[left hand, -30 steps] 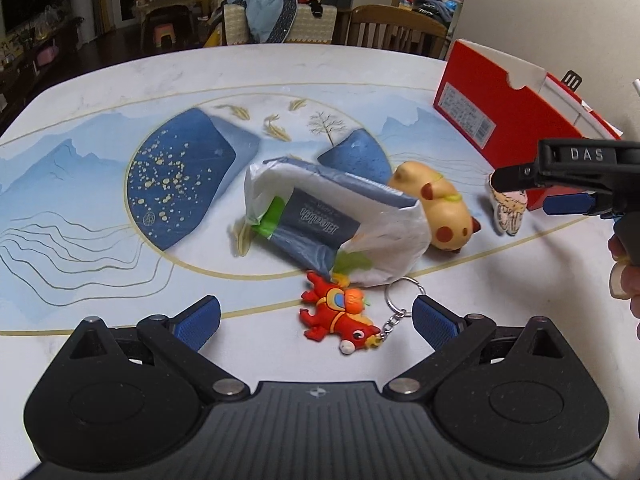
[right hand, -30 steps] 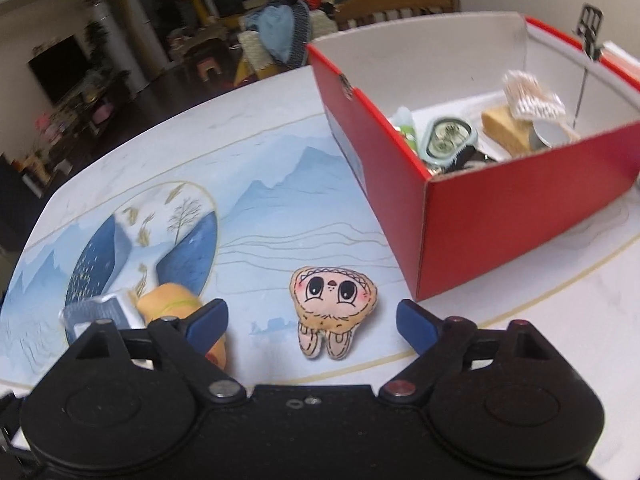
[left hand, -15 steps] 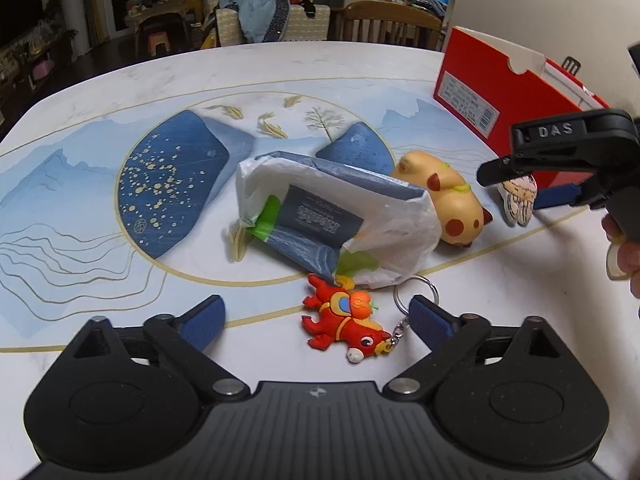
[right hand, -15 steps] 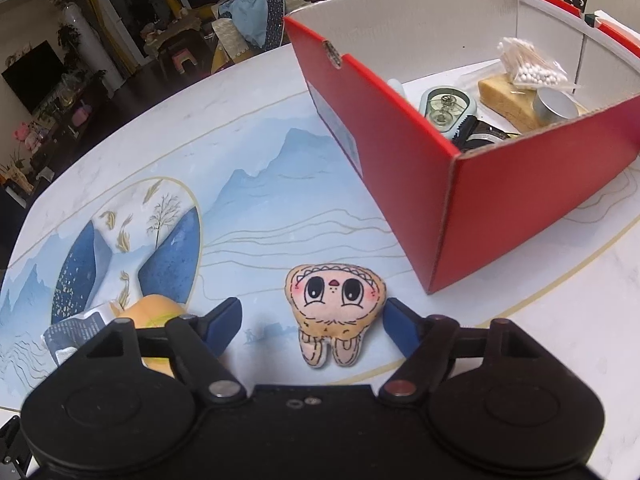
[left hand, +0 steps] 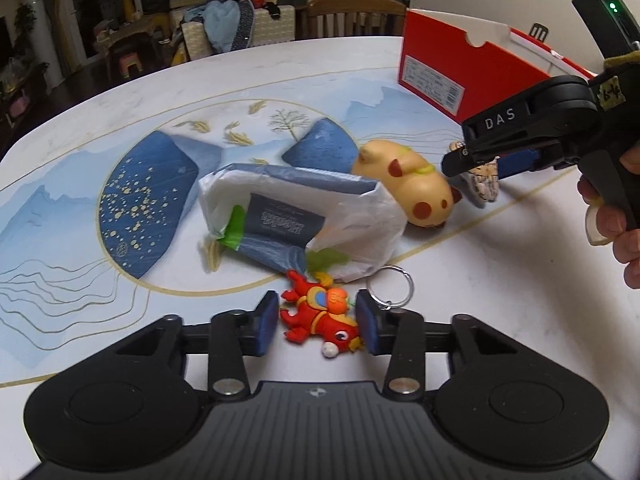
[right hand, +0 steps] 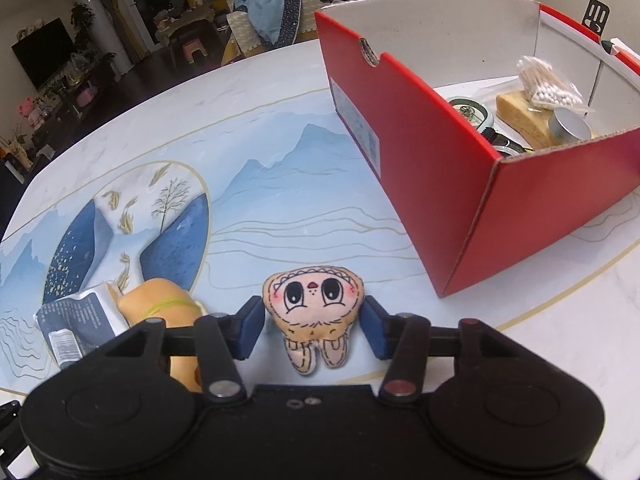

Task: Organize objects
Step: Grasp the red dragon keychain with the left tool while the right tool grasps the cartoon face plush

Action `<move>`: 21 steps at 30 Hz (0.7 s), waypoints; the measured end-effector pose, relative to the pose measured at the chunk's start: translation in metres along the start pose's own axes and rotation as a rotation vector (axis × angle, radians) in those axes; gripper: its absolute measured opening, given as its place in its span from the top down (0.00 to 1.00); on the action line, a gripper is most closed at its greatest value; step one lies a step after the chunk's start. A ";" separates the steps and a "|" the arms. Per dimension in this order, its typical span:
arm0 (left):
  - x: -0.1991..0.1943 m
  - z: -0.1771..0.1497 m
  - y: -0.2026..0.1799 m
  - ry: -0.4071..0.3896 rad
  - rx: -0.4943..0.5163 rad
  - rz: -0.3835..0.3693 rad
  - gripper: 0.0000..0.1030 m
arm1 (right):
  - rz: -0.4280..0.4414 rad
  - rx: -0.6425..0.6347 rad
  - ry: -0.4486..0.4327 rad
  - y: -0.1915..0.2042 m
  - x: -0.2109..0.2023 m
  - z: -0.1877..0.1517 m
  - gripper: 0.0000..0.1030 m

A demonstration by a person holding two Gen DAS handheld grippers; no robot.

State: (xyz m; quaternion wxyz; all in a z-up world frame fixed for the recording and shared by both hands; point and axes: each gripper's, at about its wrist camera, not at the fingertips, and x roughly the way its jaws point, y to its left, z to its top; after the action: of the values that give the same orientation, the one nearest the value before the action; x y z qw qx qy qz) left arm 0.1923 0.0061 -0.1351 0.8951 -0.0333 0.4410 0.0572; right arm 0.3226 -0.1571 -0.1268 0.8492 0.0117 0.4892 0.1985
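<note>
My left gripper (left hand: 318,322) has its blue pads closed against a red dragon keychain (left hand: 320,316) lying on the table, its ring (left hand: 390,286) to the right. My right gripper (right hand: 314,328) has its pads closed against a tan tooth-shaped plush (right hand: 314,312) on the table; it also shows in the left wrist view (left hand: 486,178). A white plastic bag with a dark packet (left hand: 296,216) and a yellow spotted animal toy (left hand: 416,188) lie between them. The open red box (right hand: 460,168) stands to the right.
The box holds cotton swabs (right hand: 548,88), a sponge (right hand: 520,116), a small tin (right hand: 568,126) and a watch-like item (right hand: 472,110). The table (left hand: 100,200) carries a blue landscape print. Chairs and clutter stand beyond its far edge.
Both grippers moved forward and closed: the left pads now clamp the dragon keychain, the right pads clamp the tooth plush. Both objects still rest on the table.
</note>
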 end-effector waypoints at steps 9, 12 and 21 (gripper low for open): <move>-0.003 -0.002 0.009 0.016 -0.071 -0.009 0.62 | 0.041 -0.041 -0.003 -0.001 -0.020 -0.009 0.53; -0.009 -0.005 0.017 0.018 -0.126 -0.032 0.62 | 0.060 -0.059 -0.007 -0.002 -0.033 -0.015 0.53; -0.044 -0.010 0.031 -0.020 -0.196 -0.041 0.62 | 0.105 -0.110 -0.017 -0.007 -0.077 -0.027 0.53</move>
State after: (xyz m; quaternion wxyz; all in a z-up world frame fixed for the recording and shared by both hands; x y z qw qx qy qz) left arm 0.1535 0.0325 -0.1068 0.8929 -0.1291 0.4235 0.0820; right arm 0.2679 -0.1956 -0.0787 0.8410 -0.0074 0.4692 0.2693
